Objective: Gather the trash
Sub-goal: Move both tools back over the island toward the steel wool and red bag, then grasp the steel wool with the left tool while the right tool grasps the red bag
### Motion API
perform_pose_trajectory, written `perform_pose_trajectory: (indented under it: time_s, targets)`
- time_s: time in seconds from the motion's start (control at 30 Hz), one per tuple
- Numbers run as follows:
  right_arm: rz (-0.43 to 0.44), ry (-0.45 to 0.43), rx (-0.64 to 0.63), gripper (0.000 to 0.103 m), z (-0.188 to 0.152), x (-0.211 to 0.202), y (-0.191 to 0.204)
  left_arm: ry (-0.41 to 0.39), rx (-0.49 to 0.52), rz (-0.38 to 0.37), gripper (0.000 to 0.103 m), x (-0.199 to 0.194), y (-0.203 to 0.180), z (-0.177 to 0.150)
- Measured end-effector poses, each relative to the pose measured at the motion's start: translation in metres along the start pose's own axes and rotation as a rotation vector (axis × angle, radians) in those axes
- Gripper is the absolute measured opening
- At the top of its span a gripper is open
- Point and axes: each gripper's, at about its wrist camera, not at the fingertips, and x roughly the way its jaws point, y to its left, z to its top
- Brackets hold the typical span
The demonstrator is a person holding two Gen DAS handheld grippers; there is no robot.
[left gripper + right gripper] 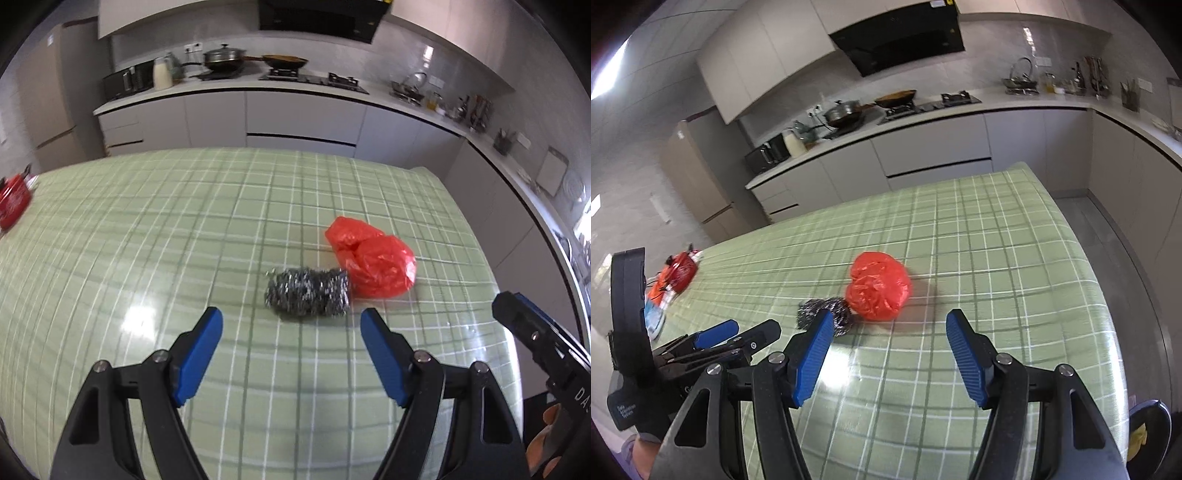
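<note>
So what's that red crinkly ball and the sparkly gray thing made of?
The red bag looks like thin plastic film: glossy, wrinkled and bunched up. The gray scrubber looks like coiled steel wire, shiny with tiny glints, probably a scouring pad. They lie touching on the green checked tablecloth, which looks glossy, maybe plastic-coated.

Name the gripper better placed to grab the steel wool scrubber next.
Left. The open left gripper points straight at the steel wool scrubber; the right gripper faces the red plastic bag.

A green checked tablecloth (147, 240) fills mid-frame, with a red container (13, 201) at its left edge, while the counter (229, 88) along the upper frame carries a lidded pot (223, 59), a wok (284, 61) and a microwave (127, 81).
</note>
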Motion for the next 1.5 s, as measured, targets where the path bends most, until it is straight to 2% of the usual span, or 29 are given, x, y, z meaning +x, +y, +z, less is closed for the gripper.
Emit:
perform_pose_trajectory:
  time_s: [0.1, 0.47, 0.63, 0.83, 1.07, 1.33, 1.37, 1.43, 1.5]
  targets:
    - [-0.025, 0.017, 0.009, 0.066, 0.005, 0.015, 0.0, 0.01, 0.011, -0.023, 0.078, 0.013, -0.001, 0.008]
    - [-0.033, 0.054, 0.025, 0.07, 0.022, 0.063, 0.0, 0.032, 0.041, -0.04, 0.078, 0.044, -0.006, 0.019]
    - [-0.025, 0.066, 0.04, 0.07, 0.03, 0.082, -0.007, 0.048, 0.069, -0.023, 0.079, 0.06, -0.012, 0.019]
    - [-0.012, 0.096, 0.035, 0.071, 0.035, 0.106, -0.007, 0.082, 0.046, -0.001, 0.08, 0.078, -0.003, 0.019]
    - [0.001, 0.139, 0.028, 0.071, 0.033, 0.132, -0.003, 0.116, -0.001, 0.008, 0.08, 0.083, 0.015, 0.014]
    - [0.002, 0.168, -0.023, 0.07, 0.027, 0.148, 0.008, 0.095, 0.001, -0.011, 0.079, 0.079, 0.015, 0.009]
    - [0.0, 0.164, -0.029, 0.069, 0.027, 0.148, 0.01, 0.094, 0.001, -0.013, 0.079, 0.077, 0.017, 0.006]
    - [0.004, 0.162, -0.043, 0.05, 0.027, 0.149, 0.012, 0.09, 0.003, -0.014, 0.077, 0.075, 0.018, 0.004]
    - [0.01, 0.171, -0.06, 0.045, 0.027, 0.151, 0.016, 0.087, 0.001, -0.015, 0.073, 0.072, 0.021, -0.001]
